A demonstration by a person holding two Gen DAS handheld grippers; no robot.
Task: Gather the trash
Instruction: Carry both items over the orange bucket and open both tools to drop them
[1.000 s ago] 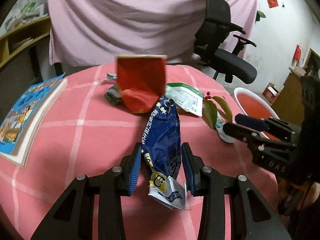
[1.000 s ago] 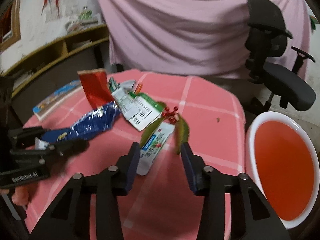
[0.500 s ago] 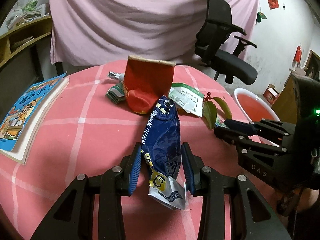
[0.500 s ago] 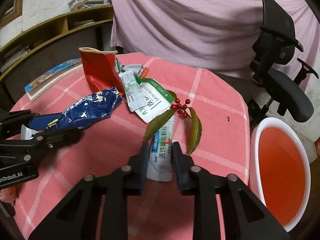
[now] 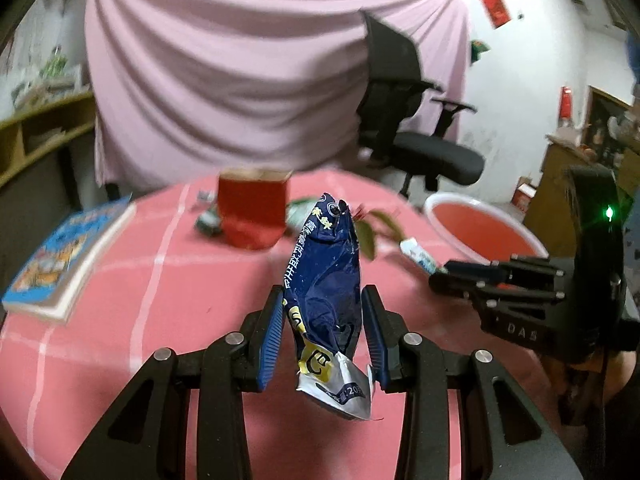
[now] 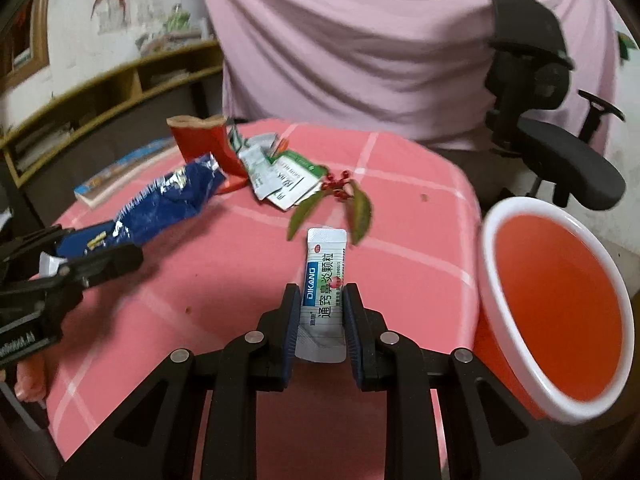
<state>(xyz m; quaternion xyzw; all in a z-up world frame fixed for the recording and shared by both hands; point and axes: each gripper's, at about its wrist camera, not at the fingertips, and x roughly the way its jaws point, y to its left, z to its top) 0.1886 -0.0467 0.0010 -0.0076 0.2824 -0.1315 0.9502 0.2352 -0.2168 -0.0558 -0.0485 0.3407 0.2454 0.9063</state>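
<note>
While both grippers carry trash, each load should travel over the red bin (image 6: 560, 408) rim before release. The right gripper (image 6: 322, 314) clamps a white medicine sachet (image 6: 325, 276) between its fingers, tilted downward, bin just right of them. The left gripper (image 5: 322, 332) pinches a crumpled blue snack wrapper (image 5: 326, 276) that juts past its fingertips, angled down over the pink tablecloth (image 5: 132, 280).

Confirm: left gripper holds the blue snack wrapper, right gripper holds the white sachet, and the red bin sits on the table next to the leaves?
Not quite. The red bin stands off the table, beyond its right edge, as the right wrist view shows. The rest holds: left gripper clamps the blue snack wrapper, right gripper clamps the white sachet, leaves just beyond it.
</note>
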